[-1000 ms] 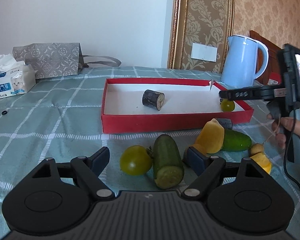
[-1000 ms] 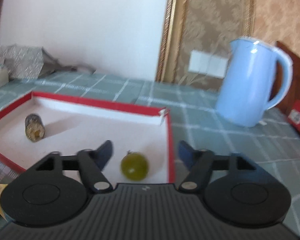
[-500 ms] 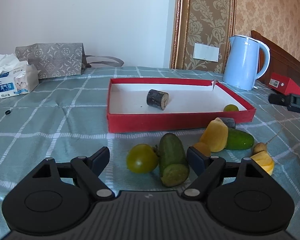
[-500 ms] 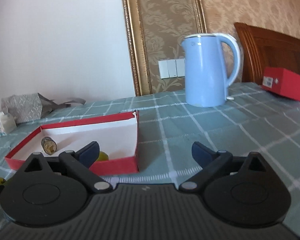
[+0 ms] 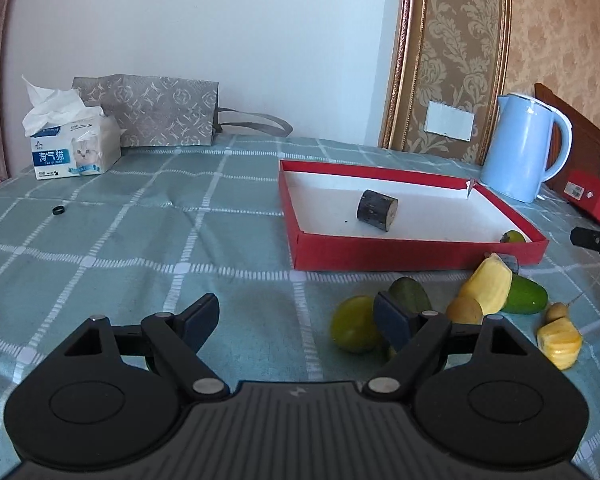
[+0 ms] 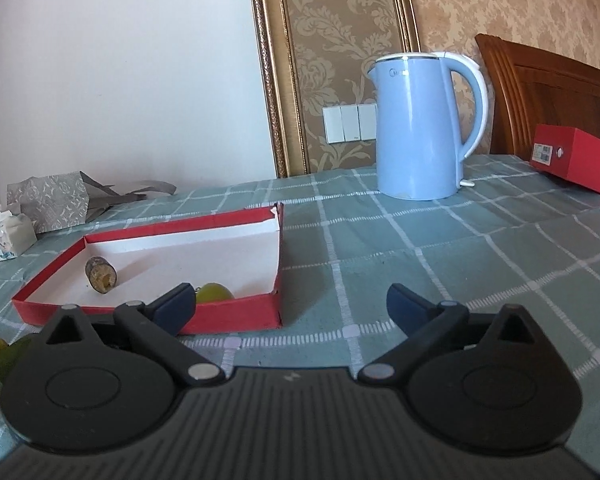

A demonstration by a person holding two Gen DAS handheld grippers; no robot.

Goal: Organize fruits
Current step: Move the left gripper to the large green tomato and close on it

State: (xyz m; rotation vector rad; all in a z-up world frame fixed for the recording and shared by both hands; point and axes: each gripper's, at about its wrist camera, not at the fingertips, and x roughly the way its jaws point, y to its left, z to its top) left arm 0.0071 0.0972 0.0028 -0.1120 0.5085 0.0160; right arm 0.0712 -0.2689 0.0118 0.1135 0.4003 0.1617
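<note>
The left gripper point(image 5: 296, 316) has its jaws standing wide with nothing between them but bare checked cloth. The round green tomato-like fruit point(image 5: 354, 328) lies just outside its right jaw, partly hidden by that finger. The right gripper point(image 6: 290, 306) has its jaws opening to nearly their widest, and they too hold nothing; only the teal checked tabletop point(image 6: 440, 264) shows between them.

Going outward, the shallow red cardboard tray with a white inside point(image 5: 416, 254) already holds two pieces: a short dark cut cylinder with a pale end point(image 5: 376, 210) near its middle, and a small green round fruit point(image 6: 215, 293) in the near corner by the right gripper.

The rest waits loose on the cloth in front of the tray. Beside the green tomato-like fruit is a dark green cucumber stub point(image 5: 410, 298). Further right are a pale yellow wedge-shaped piece point(image 5: 488, 288), a small tan round piece point(image 5: 465, 310) at its foot, a bright green cucumber piece point(image 5: 526, 298) behind it, and a yellow ridged chunk point(image 5: 560, 342) with a small beige lump above it.

By my count, two items are put away and about six remain, so the job looks roughly a quarter done. The tomato-like fruit is the nearest candidate for the left gripper.
</note>
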